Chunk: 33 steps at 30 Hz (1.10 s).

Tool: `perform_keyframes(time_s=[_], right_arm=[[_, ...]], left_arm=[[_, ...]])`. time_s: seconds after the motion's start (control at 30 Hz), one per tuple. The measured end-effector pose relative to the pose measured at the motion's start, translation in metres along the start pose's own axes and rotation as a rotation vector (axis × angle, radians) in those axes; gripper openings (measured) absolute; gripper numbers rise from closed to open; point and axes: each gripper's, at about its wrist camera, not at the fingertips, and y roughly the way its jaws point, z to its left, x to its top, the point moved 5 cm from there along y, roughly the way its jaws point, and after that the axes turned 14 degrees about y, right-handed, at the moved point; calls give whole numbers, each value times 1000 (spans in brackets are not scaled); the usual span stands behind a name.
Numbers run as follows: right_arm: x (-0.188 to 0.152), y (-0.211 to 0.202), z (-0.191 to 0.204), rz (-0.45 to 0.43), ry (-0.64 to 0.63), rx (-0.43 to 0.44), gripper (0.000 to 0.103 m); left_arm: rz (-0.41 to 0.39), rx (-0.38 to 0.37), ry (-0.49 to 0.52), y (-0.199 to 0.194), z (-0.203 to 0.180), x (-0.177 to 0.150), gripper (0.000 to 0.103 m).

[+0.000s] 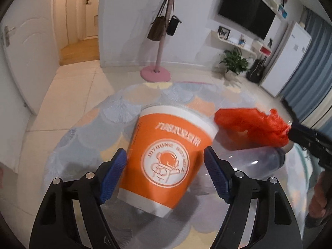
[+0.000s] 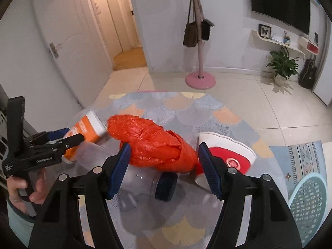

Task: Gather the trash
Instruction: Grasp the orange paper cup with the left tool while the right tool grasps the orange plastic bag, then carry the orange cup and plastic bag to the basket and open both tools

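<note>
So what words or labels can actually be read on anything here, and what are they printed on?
"GenROBOT.AI": white letters on the side of the left gripper, seen from the right wrist.
Ring of Latin letters around the astronaut badge on the orange cup: mirrored and blurred, not readable.
White characters above that badge: blurred, not readable.
Round emblem on the red cup: too blurred.
Small white lines low on the left gripper's handle: too small.
</note>
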Motion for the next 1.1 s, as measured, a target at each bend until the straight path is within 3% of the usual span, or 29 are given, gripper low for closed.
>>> perform_keyframes(time_s=[0.13, 0.33, 0.4, 0.63, 0.77, 1.0, 1.1], right_arm=[[2, 17, 12, 26, -28, 10, 71], [4, 43, 20, 77, -54, 17, 71], [3, 47, 24, 79, -66, 9, 71], [0, 57, 28, 104, -58, 13, 71], [0, 60, 27, 110, -54, 7, 71], [-1, 73, 34, 103, -55, -41, 71], [-2, 74, 39, 90, -66, -62, 62]], left_arm=[[14, -24, 16, 7, 0, -6, 77], [53, -65, -1, 18, -4, -19, 77], [45, -59, 4, 19, -6, -20, 77], [8, -85, -43, 8, -3, -26, 59], [-20, -117, -133, -1, 7, -37, 59], [-64, -117, -169, -21, 6, -46, 59], [-68, -113, -161, -25, 2, -48, 59]])
